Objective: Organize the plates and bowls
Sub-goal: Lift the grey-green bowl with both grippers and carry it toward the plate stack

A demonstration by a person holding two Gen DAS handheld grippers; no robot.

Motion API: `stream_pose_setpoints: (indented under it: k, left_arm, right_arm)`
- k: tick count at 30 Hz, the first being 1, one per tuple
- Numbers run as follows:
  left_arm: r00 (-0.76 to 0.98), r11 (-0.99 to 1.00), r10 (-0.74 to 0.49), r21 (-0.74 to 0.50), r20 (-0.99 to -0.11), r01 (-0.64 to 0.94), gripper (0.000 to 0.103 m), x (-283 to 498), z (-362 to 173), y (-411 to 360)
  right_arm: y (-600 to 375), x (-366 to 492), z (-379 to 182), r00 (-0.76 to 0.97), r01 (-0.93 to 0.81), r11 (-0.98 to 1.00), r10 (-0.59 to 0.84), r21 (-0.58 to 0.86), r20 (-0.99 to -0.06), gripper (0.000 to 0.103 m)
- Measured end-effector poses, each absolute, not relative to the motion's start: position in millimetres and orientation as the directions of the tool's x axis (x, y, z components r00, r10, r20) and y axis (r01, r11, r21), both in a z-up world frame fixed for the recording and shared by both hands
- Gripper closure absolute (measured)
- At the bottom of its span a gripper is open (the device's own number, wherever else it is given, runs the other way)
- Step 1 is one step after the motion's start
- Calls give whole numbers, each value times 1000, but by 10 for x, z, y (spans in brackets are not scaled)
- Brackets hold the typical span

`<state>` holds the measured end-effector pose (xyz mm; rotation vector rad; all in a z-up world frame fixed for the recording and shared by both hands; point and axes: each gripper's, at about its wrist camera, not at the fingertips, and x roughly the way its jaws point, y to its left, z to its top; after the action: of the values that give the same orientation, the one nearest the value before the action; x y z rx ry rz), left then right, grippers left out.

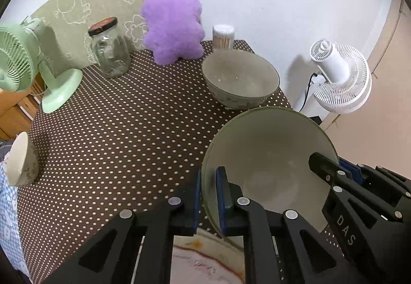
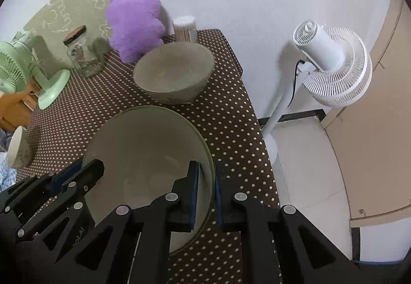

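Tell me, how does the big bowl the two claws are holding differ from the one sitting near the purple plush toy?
The held bowl is gripped at opposite rims by the left claw and right claw; the far bowl stands free on the dotted tablecloth. The held bowl has a green rim edge and a plain pale inside; the far bowl looks greyer, with a faint pattern outside. The held bowl tilts; the far one sits level. Both are wide, round and empty.
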<state>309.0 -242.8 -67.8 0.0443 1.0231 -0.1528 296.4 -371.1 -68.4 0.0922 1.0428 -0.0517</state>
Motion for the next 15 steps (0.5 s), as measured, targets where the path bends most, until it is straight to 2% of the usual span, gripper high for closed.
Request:
stream_pose_setpoints:
  k: [15]
  left_arm:
    - [540,996,-74,-35,-838,82,95,2639,-368,-1400]
  right_arm:
    - [-2643,2621,-422,525,23,998,31,51,-851,89]
